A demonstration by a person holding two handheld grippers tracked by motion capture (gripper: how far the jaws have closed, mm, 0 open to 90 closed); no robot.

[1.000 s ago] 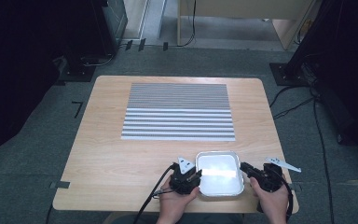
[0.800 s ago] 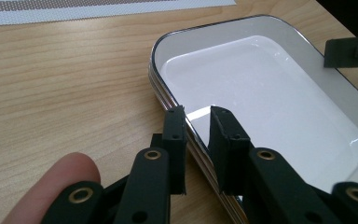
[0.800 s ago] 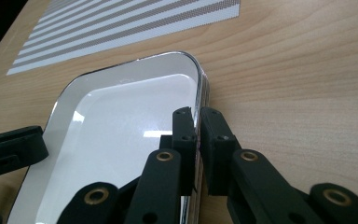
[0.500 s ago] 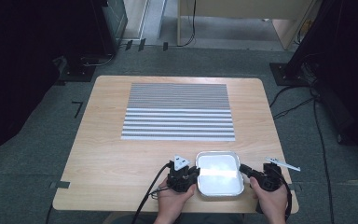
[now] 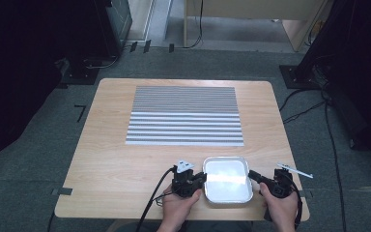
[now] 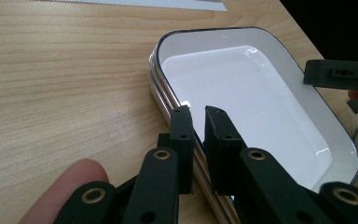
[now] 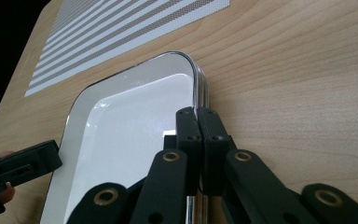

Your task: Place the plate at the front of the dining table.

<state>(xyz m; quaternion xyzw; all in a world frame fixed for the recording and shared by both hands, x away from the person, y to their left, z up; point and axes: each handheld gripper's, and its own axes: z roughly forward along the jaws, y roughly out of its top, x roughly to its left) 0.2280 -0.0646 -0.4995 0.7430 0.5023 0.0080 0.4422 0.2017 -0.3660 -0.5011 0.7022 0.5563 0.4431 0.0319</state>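
A white tray (image 5: 226,179) with a dark rim lies near the table's front edge; its side shows stacked layers. My left gripper (image 5: 202,179) is at its left rim. In the left gripper view my left gripper (image 6: 199,112) has the tray (image 6: 251,93) rim in the narrow gap between its jaws, which have just been closing. My right gripper (image 5: 252,175) is at the right rim. In the right gripper view my right gripper (image 7: 197,112) is pressed together over the rim of the tray (image 7: 130,126). Each view shows the other gripper across the tray.
A grey and white striped mat (image 5: 185,115) covers the far middle of the wooden table (image 5: 116,159). The table's front edge is just behind the hands. Cables trail from both grippers over that edge, and dark floor surrounds the table.
Both pairs of jaws have narrowed onto the tray's rims. The left hand shifted slightly; the right hand and the tray stayed where they were.
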